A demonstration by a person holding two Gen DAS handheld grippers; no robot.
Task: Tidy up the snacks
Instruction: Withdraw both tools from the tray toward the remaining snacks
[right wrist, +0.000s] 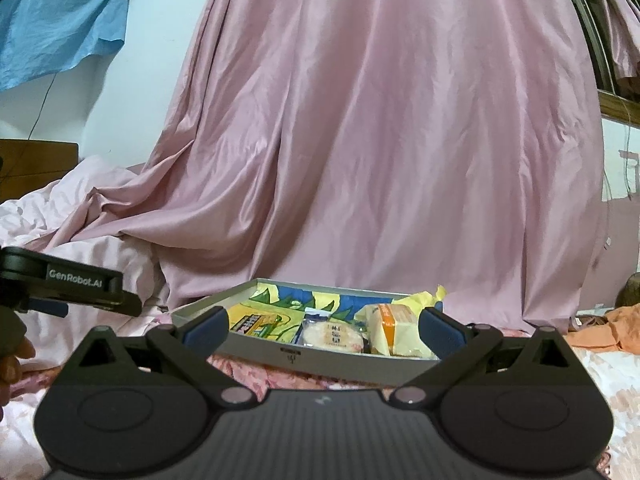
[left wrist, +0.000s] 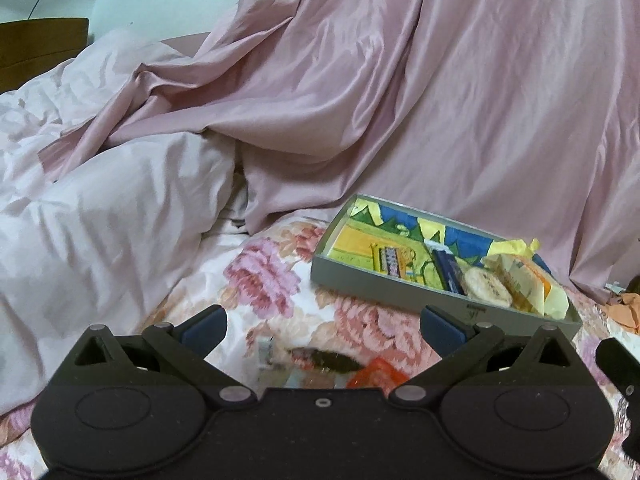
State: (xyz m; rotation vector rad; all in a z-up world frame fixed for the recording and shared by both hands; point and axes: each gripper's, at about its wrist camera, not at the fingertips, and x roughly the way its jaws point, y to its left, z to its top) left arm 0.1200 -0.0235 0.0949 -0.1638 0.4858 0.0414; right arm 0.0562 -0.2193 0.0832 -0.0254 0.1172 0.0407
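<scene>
**Loose snacks under the left gripper, box off to its right**

The left gripper [left wrist: 322, 326] hangs over the floral bedspread [left wrist: 280, 280] with its jaws spread wide and nothing between them. Just below and ahead of them lie loose snacks: an orange packet [left wrist: 376, 372] and a dark wrapper [left wrist: 332, 360], the latter lying crosswise to the jaws. The grey box [left wrist: 384, 292] sits ahead and to the right, already holding a round cracker pack [left wrist: 490, 285] and a yellow-wrapped cake [left wrist: 528, 280].

The right gripper [right wrist: 324, 326] faces the box's near wall squarely, jaws equally wide and empty. The left looks nearer the loose packets and likely picks next.
</scene>
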